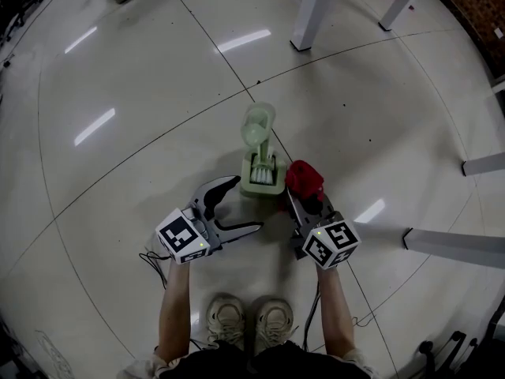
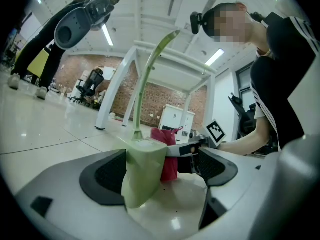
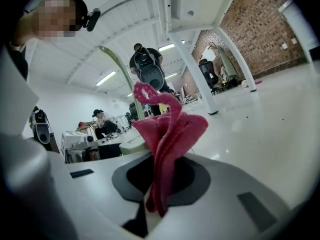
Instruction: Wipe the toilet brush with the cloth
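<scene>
A person is standing on a glossy pale floor [image 1: 142, 69], looking down past their shoes [image 1: 251, 318] and holding a tool in each hand. The toilet brush [image 1: 259, 125] is standing upright in its pale green holder [image 1: 263, 176] on the floor, just ahead of the feet, with its curved handle rising toward 12 o'clock. The left hand-held gripper [image 1: 246, 204] is sitting at about 7 o'clock from the holder with its jaws spread wide. Its own view shows the holder's base standing between them, close against the left pad and clear of the right one, so nothing is being gripped. The right hand-held gripper [image 1: 306, 204] is waiting at about 5 o'clock from the holder, with its jaws closed on a bunched red cloth [image 1: 304, 178]. The cloth is sticking up from the pinch just beside the holder's right side, and whether it is touching the holder cannot be told. White table legs [image 1: 312, 10] are standing well away toward 1 o'clock. Wiping does not appear to be under way. The holder looks light and the floor slick, so an off-centre squeeze from the left jaws, or a sideways push from the cloth, is likely to slide or tip it. The cloth is being held by a narrow fold and may pull free when dragged along the handle. The two tools are crowding each other and could collide.
</scene>
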### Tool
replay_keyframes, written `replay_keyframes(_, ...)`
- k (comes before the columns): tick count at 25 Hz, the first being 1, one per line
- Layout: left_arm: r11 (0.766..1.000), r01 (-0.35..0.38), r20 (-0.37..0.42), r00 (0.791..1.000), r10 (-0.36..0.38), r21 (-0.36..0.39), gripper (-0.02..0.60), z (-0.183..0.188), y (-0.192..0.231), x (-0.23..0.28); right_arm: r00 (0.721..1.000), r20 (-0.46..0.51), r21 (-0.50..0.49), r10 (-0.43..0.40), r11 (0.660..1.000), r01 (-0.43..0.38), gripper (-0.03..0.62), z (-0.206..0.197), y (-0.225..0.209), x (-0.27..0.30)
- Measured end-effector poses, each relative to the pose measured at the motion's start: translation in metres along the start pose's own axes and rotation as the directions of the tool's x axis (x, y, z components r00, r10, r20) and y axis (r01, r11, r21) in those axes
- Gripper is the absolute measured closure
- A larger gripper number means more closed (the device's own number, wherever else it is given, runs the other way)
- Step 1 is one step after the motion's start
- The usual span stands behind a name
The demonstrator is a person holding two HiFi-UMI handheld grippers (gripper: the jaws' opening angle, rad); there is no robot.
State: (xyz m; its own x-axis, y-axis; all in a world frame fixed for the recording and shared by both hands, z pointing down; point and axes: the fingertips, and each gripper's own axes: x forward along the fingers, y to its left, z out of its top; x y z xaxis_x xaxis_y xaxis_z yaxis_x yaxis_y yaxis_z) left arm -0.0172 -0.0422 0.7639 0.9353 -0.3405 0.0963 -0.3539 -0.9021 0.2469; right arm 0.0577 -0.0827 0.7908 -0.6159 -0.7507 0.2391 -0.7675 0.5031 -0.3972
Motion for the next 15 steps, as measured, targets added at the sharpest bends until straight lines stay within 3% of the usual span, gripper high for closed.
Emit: replay_keyframes(15, 0.999, 0.032, -0.002, 0.999, -0.032, -0.012, 0.154, -0.002, -0.010, 0.002, 0.999, -0.049, -0.053, -0.008, 0.999, 0.005, 0.563, -0.022, 0.038, -0.026)
